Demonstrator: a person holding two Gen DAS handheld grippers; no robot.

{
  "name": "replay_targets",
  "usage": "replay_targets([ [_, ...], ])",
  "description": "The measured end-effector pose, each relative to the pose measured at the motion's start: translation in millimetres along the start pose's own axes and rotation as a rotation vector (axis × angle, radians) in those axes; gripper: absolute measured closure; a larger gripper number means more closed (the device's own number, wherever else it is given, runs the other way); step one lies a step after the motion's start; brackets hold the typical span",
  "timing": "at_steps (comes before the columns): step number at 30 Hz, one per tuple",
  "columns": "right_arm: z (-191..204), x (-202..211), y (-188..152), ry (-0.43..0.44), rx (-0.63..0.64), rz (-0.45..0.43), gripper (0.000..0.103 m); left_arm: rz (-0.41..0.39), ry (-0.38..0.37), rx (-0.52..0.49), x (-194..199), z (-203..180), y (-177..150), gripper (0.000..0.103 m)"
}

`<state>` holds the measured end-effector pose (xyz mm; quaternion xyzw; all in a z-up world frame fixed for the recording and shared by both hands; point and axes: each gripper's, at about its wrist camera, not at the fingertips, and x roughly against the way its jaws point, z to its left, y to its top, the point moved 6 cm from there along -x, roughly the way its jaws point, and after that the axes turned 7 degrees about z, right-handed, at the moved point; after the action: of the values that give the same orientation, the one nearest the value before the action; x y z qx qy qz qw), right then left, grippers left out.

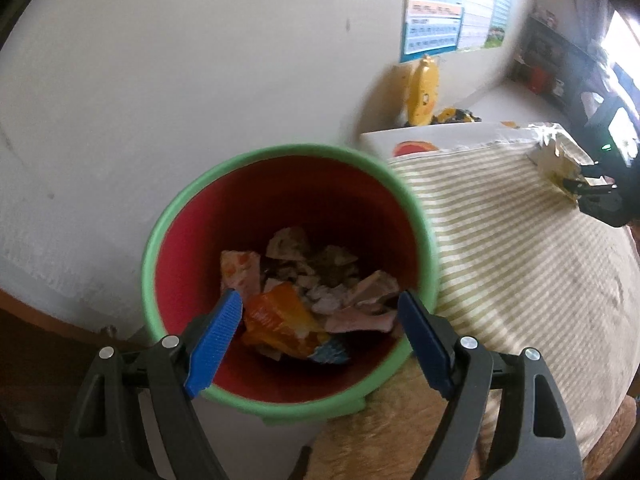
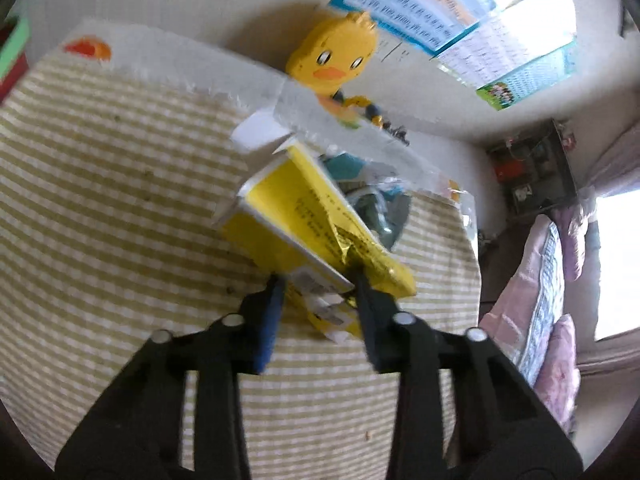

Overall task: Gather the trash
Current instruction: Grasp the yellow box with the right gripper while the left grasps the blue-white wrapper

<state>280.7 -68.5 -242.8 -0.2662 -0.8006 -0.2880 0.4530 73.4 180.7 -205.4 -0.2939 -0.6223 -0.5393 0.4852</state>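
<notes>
Meanwhile right claw [image 2: 316, 284] pinches crumpled yellow carton [image 2: 292, 216].

Striped cloth [image 2: 100, 200] covers what looks like a table, bearing a yellow carton [image 2: 296, 220].

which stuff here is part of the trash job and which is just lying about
Part of the job:
- yellow carton, pinched by the right tool
- red bin, already holding wrappers
- left tool, open over the bin

Just lying about:
- duck toy
- wall posters
- striped cloth

Smooth plastic bin [image 1: 280, 200], woven striped cloth [image 2: 100, 200], creased glossy yellow paper carton [image 2: 288, 216].
</notes>
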Motion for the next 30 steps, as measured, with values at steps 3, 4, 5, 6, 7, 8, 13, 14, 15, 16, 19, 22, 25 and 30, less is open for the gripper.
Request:
replay_targets([
  [3, -14.9, 35.3, -28.6, 0.154, -0.157, -0.065, 0.084, -0.024, -0.029, -0.03, 4.0, -24.1, 15.6, 0.026],
  [4, -19.5, 48.6, -46.8, 0.202, -0.211, -0.081, 0.084, -0.041, -0.046, -0.05, 5.8, -38.4, 25.4, 0.026],
  [5, -20.1, 58.8, -60.8, 0.232, -0.249, -0.089, 0.084, -0.057, -0.058, -0.068, 6.9, -50.8, 33.6, 0.026],
  [6, -24.1, 69.9, -83.7, 0.281, -0.31, -0.095, 0.084, -0.074, -0.071, -0.09, 8.5, -64.6, 42.8, 0.026],
  [7, -25.7, 75.8, -98.0, 0.317, -0.356, -0.094, 0.084, -0.097, -0.095, -0.121, 10.1, -84.8, 56.2, 0.026],
  [8, -26.1, 80.4, -116.1, 0.362, -0.418, -0.09, 0.084, -0.11, -0.113, -0.139, 11.3, -99.3, 64.5, 0.026],
  [13, -18.8, 93.9, -197.3, 0.504, -0.723, -0.095, 0.084, -0.175, -0.252, -0.275, 5.1, -211.7, 123.8, 0.026],
  [14, -13.4, 94.3, -209.2, 0.518, -0.769, -0.094, 0.083, -0.175, -0.275, -0.302, -0.8, -233.9, 133.8, 0.026],
  [15, -11.6, 91.7, -213.8, 0.528, -0.795, -0.091, 0.083, -0.171, -0.287, -0.326, -8.5, -254.5, 141.7, 0.026],
  [16, -5.7, 88.7, -220.7, 0.559, -0.834, -0.089, 0.083, -0.169, -0.287, -0.345, -15.0, -267.6, 147.6, 0.026],
  [19, 3.2, 85.7, -225.8, 0.611, -0.861, -0.092, 0.083, -0.17, -0.232, -0.425, -43.0, -311.5, 167.4, 0.026],
  [22, 4.0, 88.4, -224.7, 0.621, -0.86, -0.113, 0.083, -0.116, -0.172, -0.457, -69.7, -334.2, 177.8, 0.026],
  [25, -1.4, 90.7, -227.0, 0.635, -0.865, -0.133, 0.083, -0.042, -0.132, -0.474, -93.2, -343.1, 180.1, 0.037],
  [30, -7.6, 89.1, -232.2, 0.638, -0.89, -0.146, 0.083, -0.047, -0.118, -0.515, -100.1, -345.2, 167.3, 0.066],
])
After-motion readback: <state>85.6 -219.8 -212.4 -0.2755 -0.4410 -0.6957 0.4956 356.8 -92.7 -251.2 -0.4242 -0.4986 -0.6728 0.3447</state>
